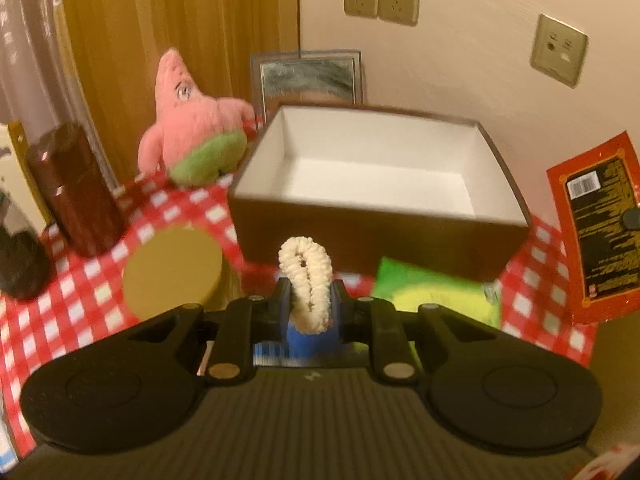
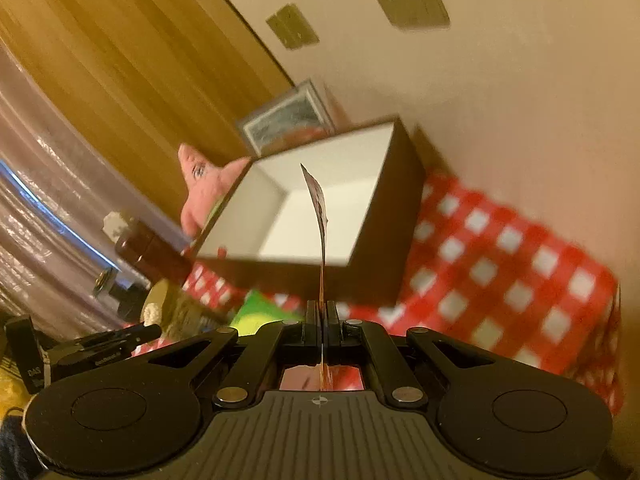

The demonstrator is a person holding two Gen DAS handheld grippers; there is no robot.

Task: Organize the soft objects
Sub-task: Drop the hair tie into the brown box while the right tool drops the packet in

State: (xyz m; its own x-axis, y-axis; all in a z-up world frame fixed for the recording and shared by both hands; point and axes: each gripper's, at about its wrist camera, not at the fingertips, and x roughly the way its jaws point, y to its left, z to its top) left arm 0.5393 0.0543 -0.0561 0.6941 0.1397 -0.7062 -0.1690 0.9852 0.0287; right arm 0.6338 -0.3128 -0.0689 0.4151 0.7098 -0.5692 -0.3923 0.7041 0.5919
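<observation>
My left gripper (image 1: 310, 300) is shut on a cream knitted scrunchie (image 1: 307, 280), held above the checked cloth just in front of the open brown box (image 1: 380, 168) with a white inside. My right gripper (image 2: 322, 312) is shut on a flat red packet (image 2: 318, 208), seen edge-on, held up in front of the box (image 2: 320, 196); the packet also shows at the right in the left wrist view (image 1: 596, 224). A pink star plush (image 1: 192, 128) stands left of the box. A green and yellow soft pouch (image 1: 436, 292) lies before the box.
A red and white checked cloth (image 1: 92, 280) covers the table. A brown cylinder (image 1: 74, 188) and a round tan lid (image 1: 172, 272) sit at the left. A framed picture (image 1: 308, 76) leans on the wall behind the box. The cloth's right edge (image 2: 612, 320) drops off.
</observation>
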